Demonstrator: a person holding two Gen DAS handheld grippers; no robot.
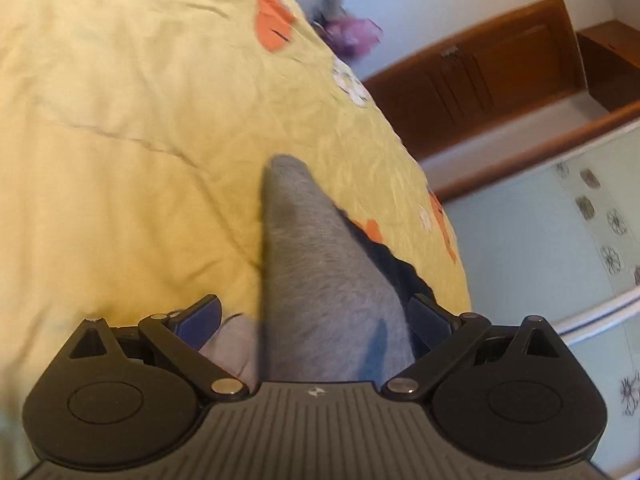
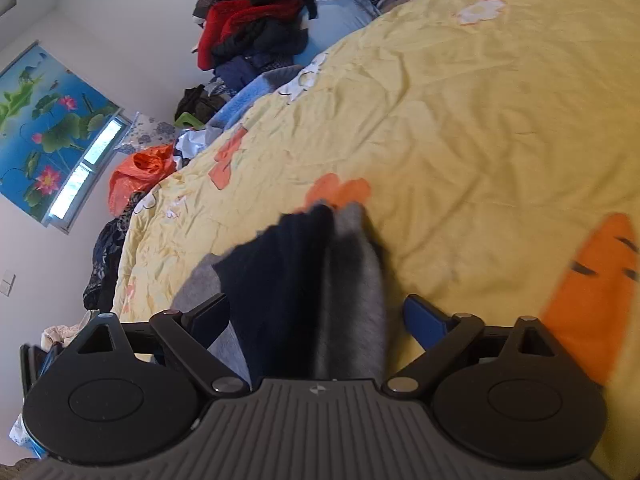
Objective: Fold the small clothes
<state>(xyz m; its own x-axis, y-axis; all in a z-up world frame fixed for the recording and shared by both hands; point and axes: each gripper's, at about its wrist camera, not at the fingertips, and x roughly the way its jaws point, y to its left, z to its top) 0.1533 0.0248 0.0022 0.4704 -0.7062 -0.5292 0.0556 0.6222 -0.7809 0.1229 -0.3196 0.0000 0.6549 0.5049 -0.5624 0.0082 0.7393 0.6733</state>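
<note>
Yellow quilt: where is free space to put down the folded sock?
Free: the quilt beyond the grey sock, between the orange flower and the white flower. Crowded: the far edge, with the clothes pile and orange bag.

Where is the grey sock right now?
The grey sock lies on the yellow quilt between the open left gripper's fingers, untouched, beside a dark garment.

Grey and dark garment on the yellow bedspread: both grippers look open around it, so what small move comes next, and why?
Probably draw both grippers back. The left gripper and right gripper stand open, pads clear of the grey and dark garment, which lies folded on the yellow bedspread.
</note>
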